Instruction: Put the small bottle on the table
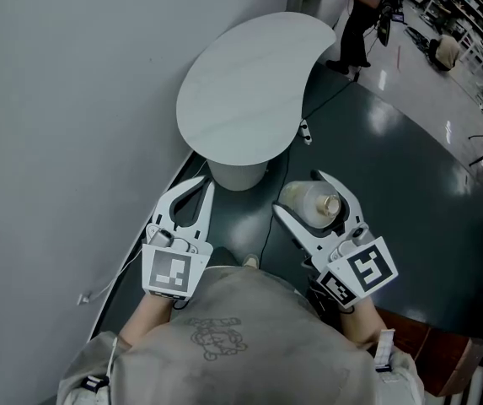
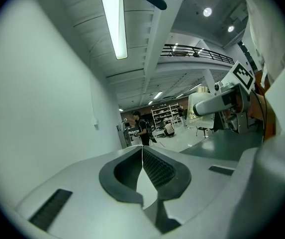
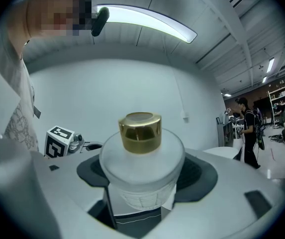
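Right gripper fingers clamped on the gold-capped small bottle, held off the white surface, on its near side. Left gripper fingers fully together, empty.

**Bench top open, wall hems the left**

The white bench's bare top can be reached from the front and from the right, across dark floor. The grey wall closes its left edge. The left gripper, jaws together, and the right gripper, clamped on the small bottle, sit near the pedestal
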Demonstrator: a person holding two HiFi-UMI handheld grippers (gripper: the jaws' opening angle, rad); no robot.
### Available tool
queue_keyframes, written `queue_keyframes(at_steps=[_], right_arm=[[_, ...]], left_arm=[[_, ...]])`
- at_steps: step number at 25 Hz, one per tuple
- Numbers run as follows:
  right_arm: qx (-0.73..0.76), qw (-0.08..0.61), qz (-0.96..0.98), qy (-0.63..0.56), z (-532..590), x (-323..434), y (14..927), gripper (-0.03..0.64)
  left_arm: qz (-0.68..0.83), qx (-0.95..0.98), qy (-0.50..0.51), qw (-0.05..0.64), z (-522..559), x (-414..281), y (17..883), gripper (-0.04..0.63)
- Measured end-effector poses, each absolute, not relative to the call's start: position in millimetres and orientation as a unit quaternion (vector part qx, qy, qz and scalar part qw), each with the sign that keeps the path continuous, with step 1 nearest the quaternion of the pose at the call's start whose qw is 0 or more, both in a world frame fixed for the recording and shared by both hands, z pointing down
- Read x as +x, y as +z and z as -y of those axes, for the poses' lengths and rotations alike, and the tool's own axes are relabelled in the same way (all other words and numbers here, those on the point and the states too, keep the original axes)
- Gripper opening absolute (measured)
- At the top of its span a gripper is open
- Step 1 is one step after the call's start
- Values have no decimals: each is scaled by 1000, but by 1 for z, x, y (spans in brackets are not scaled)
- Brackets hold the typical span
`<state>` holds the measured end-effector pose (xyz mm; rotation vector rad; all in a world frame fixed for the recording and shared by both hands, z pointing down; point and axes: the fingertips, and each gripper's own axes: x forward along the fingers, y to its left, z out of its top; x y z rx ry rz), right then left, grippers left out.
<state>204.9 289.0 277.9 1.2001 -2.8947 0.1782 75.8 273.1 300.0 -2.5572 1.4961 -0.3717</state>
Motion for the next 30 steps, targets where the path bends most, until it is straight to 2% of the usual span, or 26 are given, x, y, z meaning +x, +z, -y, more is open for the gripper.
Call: queue_keyframes(at_steps=[11, 20, 30], right_arm=[[376, -4, 925, 61, -238, 221, 282, 335], [371, -6, 927, 59, -239, 221, 285, 336], [380, 10, 923, 64, -189, 210, 293, 336]], left_arm=[[-516, -843, -127, 85, -227, 82, 298, 18], [-517, -841, -121, 100, -231, 85, 298, 18], [-523, -841, -119, 78, -182, 69, 304, 18]])
